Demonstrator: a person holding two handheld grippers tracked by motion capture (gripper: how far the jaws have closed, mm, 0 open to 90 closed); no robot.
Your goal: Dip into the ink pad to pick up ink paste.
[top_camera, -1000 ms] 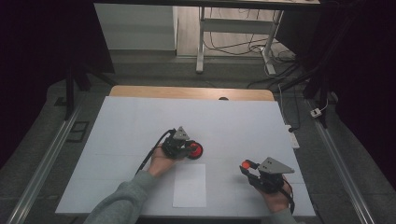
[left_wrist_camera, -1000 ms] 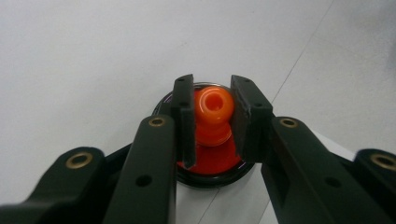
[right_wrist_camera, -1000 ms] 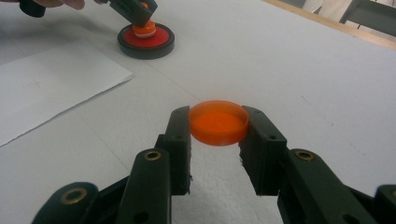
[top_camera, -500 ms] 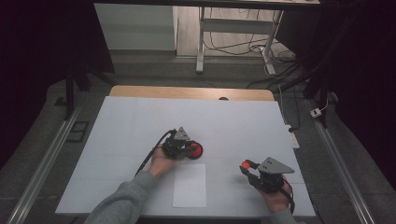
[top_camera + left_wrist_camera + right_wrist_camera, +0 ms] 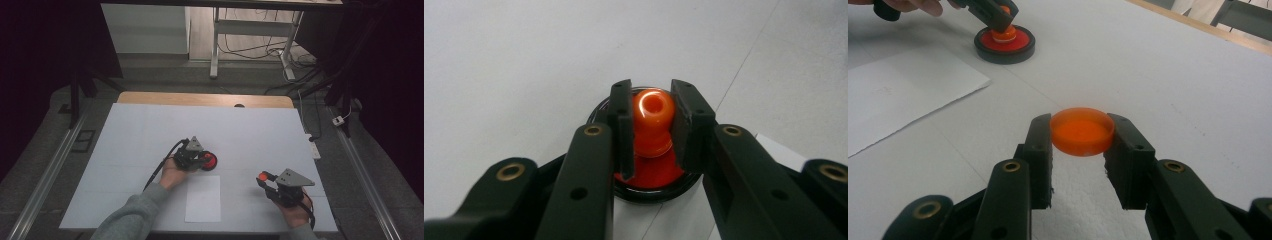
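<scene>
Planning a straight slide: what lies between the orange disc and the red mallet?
Bare white table; paper sheet lies beside that line from orange disc to red mallet, per right gripper view.

In the left gripper view, the left claw (image 5: 651, 127) covers both flanks of the orange knob (image 5: 652, 120), and its black arms hide most of the red, black-rimmed base (image 5: 651, 175) beneath; the arms themselves run off the bottom edge. In the right gripper view, the pads cover the sides of the orange disc (image 5: 1082, 131) in the right claw (image 5: 1082, 145), and whether it rests on the desk (image 5: 1173, 75) cannot be told. In the high view, the disc is only a small orange spot, the sheet of paper (image 5: 203, 198) shows no legible marking, and the person's grey sleeve (image 5: 132, 217) is cut by the bottom edge.
</scene>
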